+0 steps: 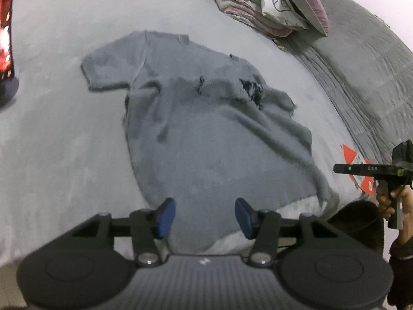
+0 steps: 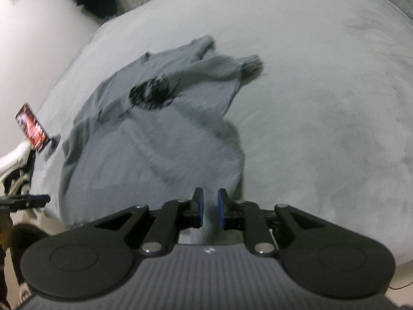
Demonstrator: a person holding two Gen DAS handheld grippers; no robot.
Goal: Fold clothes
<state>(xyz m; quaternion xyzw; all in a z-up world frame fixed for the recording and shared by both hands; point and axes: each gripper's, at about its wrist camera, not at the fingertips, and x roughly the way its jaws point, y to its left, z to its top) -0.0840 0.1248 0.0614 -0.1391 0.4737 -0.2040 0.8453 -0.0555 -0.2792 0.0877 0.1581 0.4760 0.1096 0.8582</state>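
A: Grippers first. Where do they sit?

B: In the left wrist view, the left gripper (image 1: 204, 215) fills the bottom centre of the frame, its blue pads (image 1: 165, 217) spread wide with nothing between them, hovering over the lower hem of the grey T-shirt (image 1: 206, 129). The right gripper (image 1: 371, 169) shows at the right edge of that same frame, seen side-on and level, gripped by the person's hand (image 1: 392, 201) around its handle.

A: And from the right wrist view?

B: The right gripper (image 2: 210, 206) sits at bottom centre, pads (image 2: 198, 204) drawn close with a narrow gap. Grey fabric of the shirt's hem runs between them, so it looks pinched, though blur makes the contact hard to confirm. The left gripper (image 2: 23, 199) pokes in at the left edge, lower down.

A: The shirt itself?

B: T-shirt (image 2: 155, 134) lies on the pale grey bedspread (image 1: 64, 51), mid-frame, partly rumpled, with a dark print (image 2: 152, 94) showing and one sleeve folded over toward the upper right.

A: Anything holding other things?

B: No real containers. A heap of pink and white bedding (image 1: 271, 2) rests at the top right of the left view beside a quilted grey cover (image 1: 361, 64). An orange card (image 1: 357, 165) lies at right, and a lit phone (image 2: 32, 128) on a stand sits at the left edge.
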